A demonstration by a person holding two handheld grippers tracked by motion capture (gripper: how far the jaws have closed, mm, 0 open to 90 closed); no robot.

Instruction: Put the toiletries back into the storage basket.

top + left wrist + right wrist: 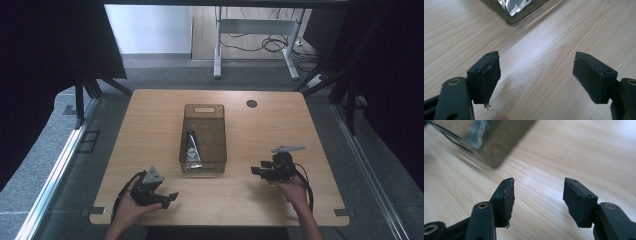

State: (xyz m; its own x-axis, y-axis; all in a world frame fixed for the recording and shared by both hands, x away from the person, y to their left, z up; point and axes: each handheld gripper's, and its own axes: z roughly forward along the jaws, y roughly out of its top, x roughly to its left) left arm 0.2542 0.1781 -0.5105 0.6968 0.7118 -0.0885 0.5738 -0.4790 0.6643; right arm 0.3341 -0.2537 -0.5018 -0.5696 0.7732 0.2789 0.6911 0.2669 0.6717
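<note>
A shiny pouch (191,147) lay in the brown bin (220,131) in the middle of the table (150,130). Both the left gripper (536,75) and right gripper (537,197) were wide open, holding nothing. The pouch looked light, soft and slippery; its top edge seemed best to pinch.

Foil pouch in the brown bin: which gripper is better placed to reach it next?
Probably left. The left gripper sits open just below the bin's near end, where the foil pouch lies. The right gripper, also open, is off to the bin's side.
</note>
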